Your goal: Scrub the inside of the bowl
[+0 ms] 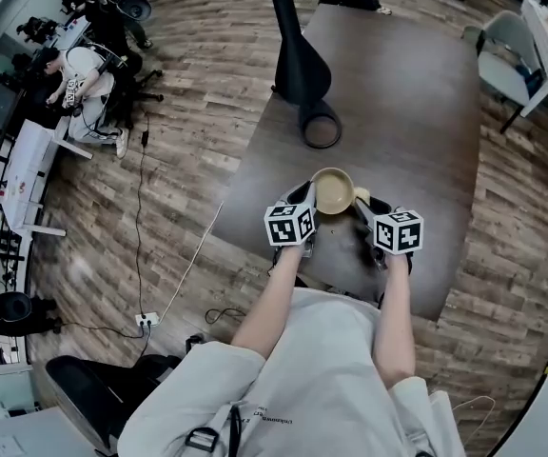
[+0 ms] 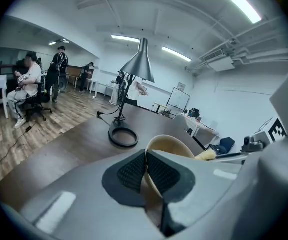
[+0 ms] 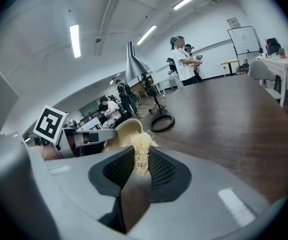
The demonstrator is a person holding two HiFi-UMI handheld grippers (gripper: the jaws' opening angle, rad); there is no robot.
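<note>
The left hand-held gripper [image 2: 146,170] has its jaws pressed together on the near rim of the tan bowl [image 2: 170,145], the thin wall pinched between the ribbed pads [image 2: 132,175] and the rest of the bowl rising beyond them. The right hand-held gripper [image 3: 142,168] is closed as well, clamped on a pale yellow fibrous scrubber [image 3: 142,149] whose tuft stands out past the jaw tips. In the head view the scrubber sits just beside the bowl's right rim; whether the two touch cannot be told. The bowl's open side faces up toward the head camera, with one gripper at either side of it and the two marker cubes [image 1: 289,223] on the side of the bowl toward the person. The bowl is over the near part of a dark brown surface [image 1: 407,93] — whether it rests there or is held just above cannot be made out. Beyond the bowl on the same surface is a lamp [image 2: 139,66] with a cone shade and a ring base. Left of the bowl, past the surface's edge, lies a wood-plank floor [image 1: 188,112]; far off on that side a person [image 1: 82,79] sits in a chair.
</note>
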